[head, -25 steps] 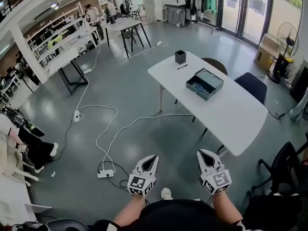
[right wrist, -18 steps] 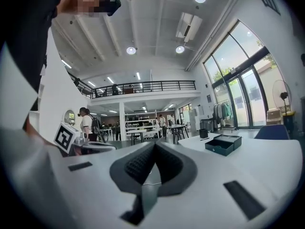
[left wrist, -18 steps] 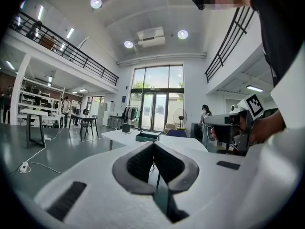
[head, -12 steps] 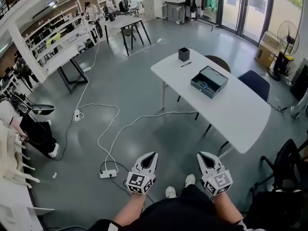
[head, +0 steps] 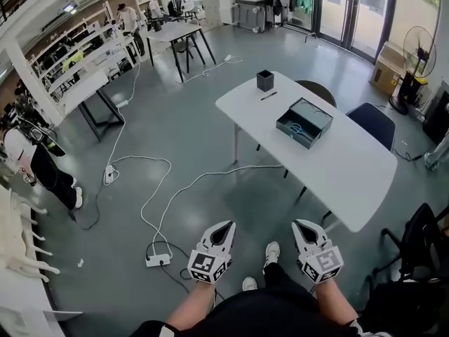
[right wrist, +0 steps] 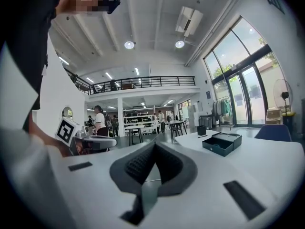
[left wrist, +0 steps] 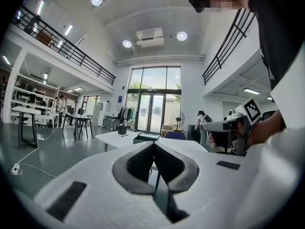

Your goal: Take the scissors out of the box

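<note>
In the head view, the left hand-held gripper (head: 220, 230) and right hand-held gripper (head: 304, 228) are held low in front of the person, over the grey floor (head: 196, 139), well short of the white counter (head: 344, 170). On that counter an open dark box (head: 304, 123) holds the blue-handled scissors (head: 293, 127); a black cup (head: 264, 81) and a pen (head: 267, 97) lie beyond it. In the left gripper view, the jaws are pressed together with nothing between them, and the box (left wrist: 146, 138) sits far ahead. In the right gripper view, the jaws likewise meet on nothing, with the box (right wrist: 222, 142) off to the right; its contents cannot be seen.
</note>
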A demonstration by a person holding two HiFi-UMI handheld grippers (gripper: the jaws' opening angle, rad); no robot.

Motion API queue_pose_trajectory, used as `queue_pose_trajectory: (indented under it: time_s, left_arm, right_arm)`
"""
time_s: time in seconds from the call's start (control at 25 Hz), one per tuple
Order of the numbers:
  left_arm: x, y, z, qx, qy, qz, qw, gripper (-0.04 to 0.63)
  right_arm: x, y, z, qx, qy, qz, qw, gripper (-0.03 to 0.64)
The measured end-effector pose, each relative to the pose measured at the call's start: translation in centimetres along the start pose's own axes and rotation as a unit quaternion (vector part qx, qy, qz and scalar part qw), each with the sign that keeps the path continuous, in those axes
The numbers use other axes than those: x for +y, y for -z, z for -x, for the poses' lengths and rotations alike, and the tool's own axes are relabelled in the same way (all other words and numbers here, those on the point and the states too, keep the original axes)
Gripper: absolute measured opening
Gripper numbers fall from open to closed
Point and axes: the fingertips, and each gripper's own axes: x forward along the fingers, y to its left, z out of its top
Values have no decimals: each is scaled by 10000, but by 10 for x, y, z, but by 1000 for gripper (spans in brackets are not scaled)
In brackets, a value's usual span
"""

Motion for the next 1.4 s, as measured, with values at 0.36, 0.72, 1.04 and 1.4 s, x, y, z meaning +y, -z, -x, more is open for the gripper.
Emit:
queue_pose_trajectory:
  time_s: [0.36, 0.72, 1.04, 1.4]
  left_arm:
    - [30, -22, -89, 29, 83, -125, 9999, 12]
    - [47, -37, -177, 154, 54, -253, 9995, 12]
    - [47, -46, -258, 182, 153, -492, 9985, 12]
    - [58, -39, -314, 236, 243, -374, 9987, 12]
  right_arm:
    - [-68, -12, -63, -19, -66, -131, 9999, 6]
    - [-131, -35, -119, -85, -436, 42, 9990, 6]
    - [-180, -29, -165, 146, -759, 27, 9970, 5]
    - [-229, -23, -199, 211, -754, 37, 9969, 6]
